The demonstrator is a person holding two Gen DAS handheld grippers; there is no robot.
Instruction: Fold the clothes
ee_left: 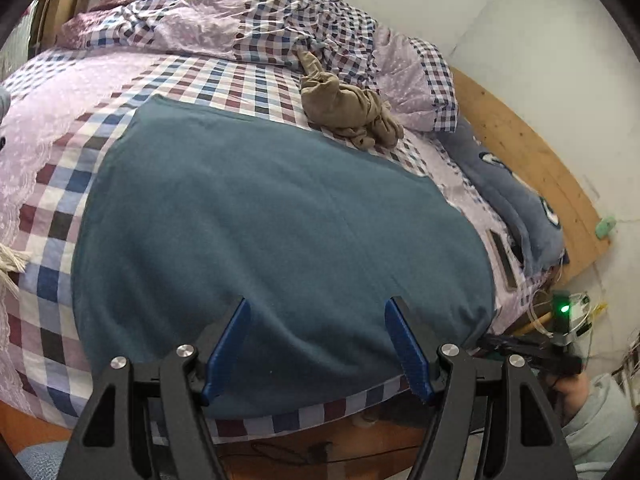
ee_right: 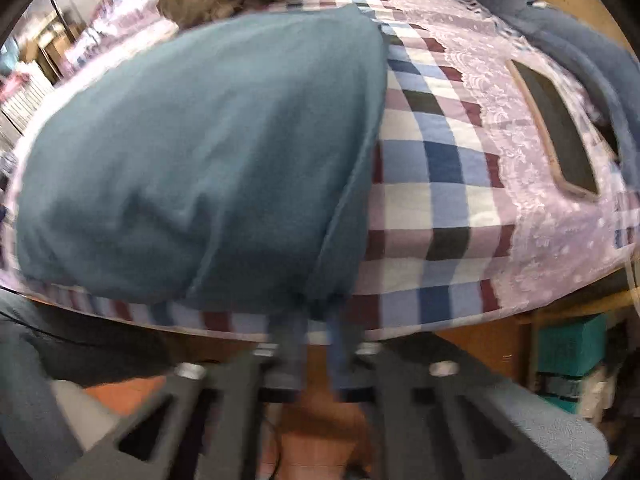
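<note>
Teal garment (ee_left: 280,224) flat, apparently folded, on bed.

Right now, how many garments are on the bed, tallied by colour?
Teal-blue knit garment, spread flat: 1
Tan-brown crumpled garment: 1
Grey-blue fleece garment with printed patches, along the bed's far edge: 1
Total: 3

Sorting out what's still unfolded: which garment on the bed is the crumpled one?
The tan garment, bunched in a heap near the checked duvet. The teal garment lies spread flat instead.
</note>
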